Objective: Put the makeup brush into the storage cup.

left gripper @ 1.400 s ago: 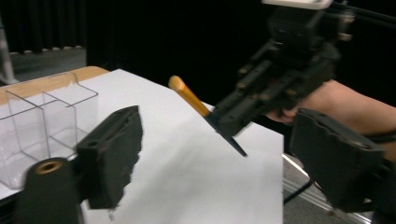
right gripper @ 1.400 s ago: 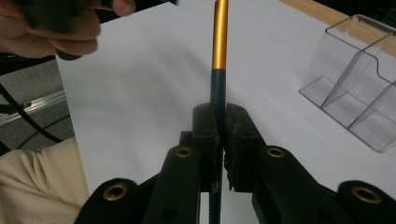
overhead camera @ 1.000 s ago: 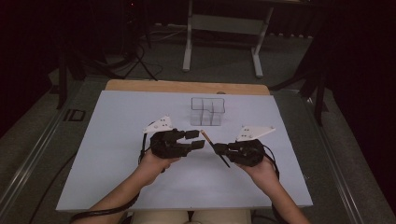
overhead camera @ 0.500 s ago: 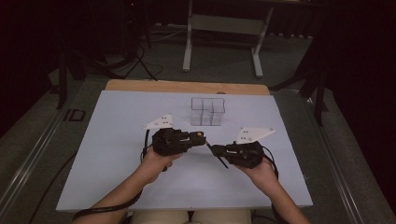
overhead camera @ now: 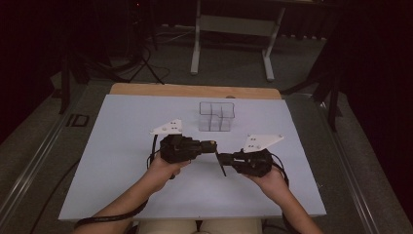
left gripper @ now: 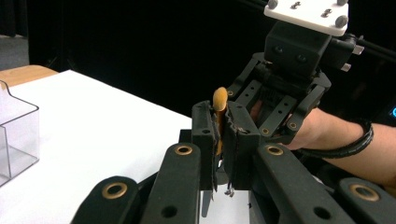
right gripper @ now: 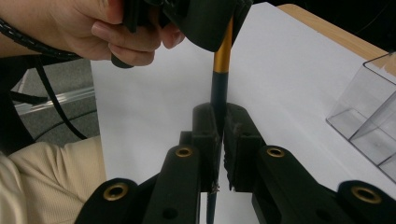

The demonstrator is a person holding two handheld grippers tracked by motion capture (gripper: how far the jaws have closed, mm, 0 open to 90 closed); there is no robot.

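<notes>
A thin stick, a gold upper part [right gripper: 224, 51] on a black shaft [right gripper: 218, 91], is held between both grippers above the white table [overhead camera: 122, 146]. My left gripper [overhead camera: 213, 145] points right. Its jaws have just been closing and now pinch the stick's gold tip [left gripper: 219, 100] at the left gripper [left gripper: 222, 126]. My right gripper [overhead camera: 222, 158] points left and is shut on the black shaft, whose lower end [overhead camera: 224, 171] hangs toward the table. In the right gripper view my right gripper [right gripper: 222, 123] clamps the shaft under the left gripper's body [right gripper: 205, 18].
A clear plastic organiser box [overhead camera: 216, 116] with compartments stands behind the grippers near the table's far edge, also seen as a clear box [left gripper: 14, 135] and a clear box [right gripper: 369, 116]. A wooden board edge [overhead camera: 195, 90] lies beyond it. Dark floor and stand legs surround the table.
The left gripper's jaws, open a second ago beside the stick's upper end, have closed on its gold tip. The right gripper has kept its hold on the shaft.
</notes>
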